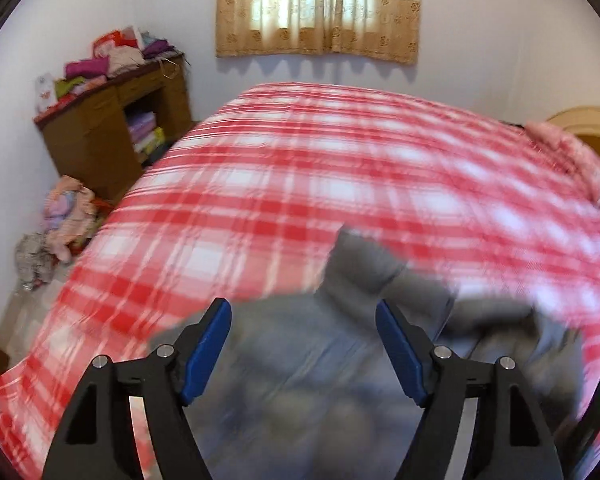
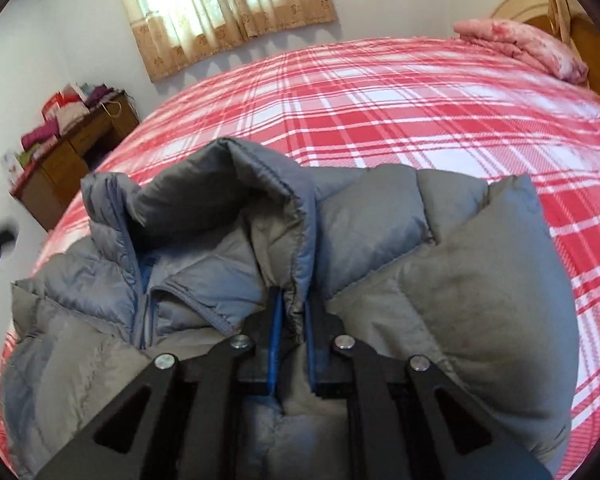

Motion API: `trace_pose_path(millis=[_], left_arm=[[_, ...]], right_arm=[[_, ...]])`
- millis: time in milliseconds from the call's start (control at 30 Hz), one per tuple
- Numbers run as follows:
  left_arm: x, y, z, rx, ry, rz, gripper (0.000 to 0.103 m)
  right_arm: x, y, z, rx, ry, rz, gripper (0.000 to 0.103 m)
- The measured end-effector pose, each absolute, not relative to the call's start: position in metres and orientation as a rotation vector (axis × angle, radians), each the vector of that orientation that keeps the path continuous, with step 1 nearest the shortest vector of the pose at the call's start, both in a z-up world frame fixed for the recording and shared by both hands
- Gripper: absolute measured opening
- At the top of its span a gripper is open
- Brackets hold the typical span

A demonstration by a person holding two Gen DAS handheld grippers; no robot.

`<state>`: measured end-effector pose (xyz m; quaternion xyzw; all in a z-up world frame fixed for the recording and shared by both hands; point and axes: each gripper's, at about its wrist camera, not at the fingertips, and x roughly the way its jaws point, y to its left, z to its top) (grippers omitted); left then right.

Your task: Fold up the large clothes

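Landmark: a bed [image 2: 420, 112] covered in a red-and-white plaid sheet, filling most of both wrist views.
Jacket: a grey-blue quilted puffer jacket [image 2: 380, 240] lies on the near part of the bed, puffy and rumpled, its collar standing up toward the middle of the bed. In the left wrist view it is a blurred grey mass [image 1: 340, 360] at the bed's near edge.
Right gripper: the right gripper [image 2: 292, 312] is pinching a fold of the jacket just below the collar; the blue finger pads [image 2: 274, 340] are pressed close with fabric squeezed between them.
Left gripper: the left gripper [image 1: 303, 312] is spread wide above the jacket, with nothing between its blue pads [image 1: 206, 356]. Whether it touches the fabric cannot be told through the blur.
Pink bedding: a folded pink blanket [image 2: 524, 46] sits at the far right corner of the bed, against a wooden headboard [image 2: 580, 32].
Wooden cabinet: a brown cabinet [image 1: 112, 128] stands beyond the bed's far left side, with folded cloths [image 1: 112, 60] stacked on top.
Floor pile: loose clothes [image 1: 60, 224] lie on the floor left of the bed, in front of the cabinet.
Window: a beige patterned curtain [image 1: 318, 8] hangs on the wall behind the bed, backlit.
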<state>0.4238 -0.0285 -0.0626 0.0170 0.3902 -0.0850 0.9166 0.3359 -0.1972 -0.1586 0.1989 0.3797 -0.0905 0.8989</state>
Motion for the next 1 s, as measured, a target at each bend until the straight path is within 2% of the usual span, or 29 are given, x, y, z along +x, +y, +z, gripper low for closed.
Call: trace_pose_path(millis=[200, 333, 433, 467, 500, 533, 567, 667, 1000], left_arm=[[0.482, -0.079, -0.084, -0.054, 0.936, -0.17, 0.076], [0.491, -0.099, -0.114, -0.028, 1.034, -0.122, 0.076], [0.487, -0.101, -0.124, -0.015, 1.044, -0.123, 0.075], [0.481, -0.098, -0.122, -0.015, 1.018, -0.124, 0.065], [0.476, -0.096, -0.119, -0.024, 0.999, -0.146, 0.029], [0.47, -0.09, -0.117, -0.045, 0.996, -0.195, 0.015], [0.467, -0.084, -0.118, -0.059, 1.014, -0.213, 0.011], [0.454, -0.068, -0.12, -0.05, 1.017, -0.199, 0.009], [0.384, -0.013, -0.138, -0.149, 0.954, -0.157, 0.009]], right_arm=[[0.335, -0.201, -0.161, 0.442, 0.772, -0.165, 0.01], [0.335, -0.204, -0.163, 0.465, 0.763, -0.15, 0.01], [0.334, -0.207, -0.164, 0.476, 0.76, -0.141, 0.01], [0.334, -0.208, -0.164, 0.484, 0.759, -0.138, 0.01], [0.334, -0.208, -0.165, 0.491, 0.759, -0.134, 0.01], [0.334, -0.209, -0.165, 0.495, 0.758, -0.133, 0.01], [0.334, -0.209, -0.166, 0.498, 0.757, -0.132, 0.01], [0.334, -0.21, -0.166, 0.499, 0.758, -0.132, 0.01], [0.335, -0.212, -0.168, 0.507, 0.758, -0.131, 0.01]])
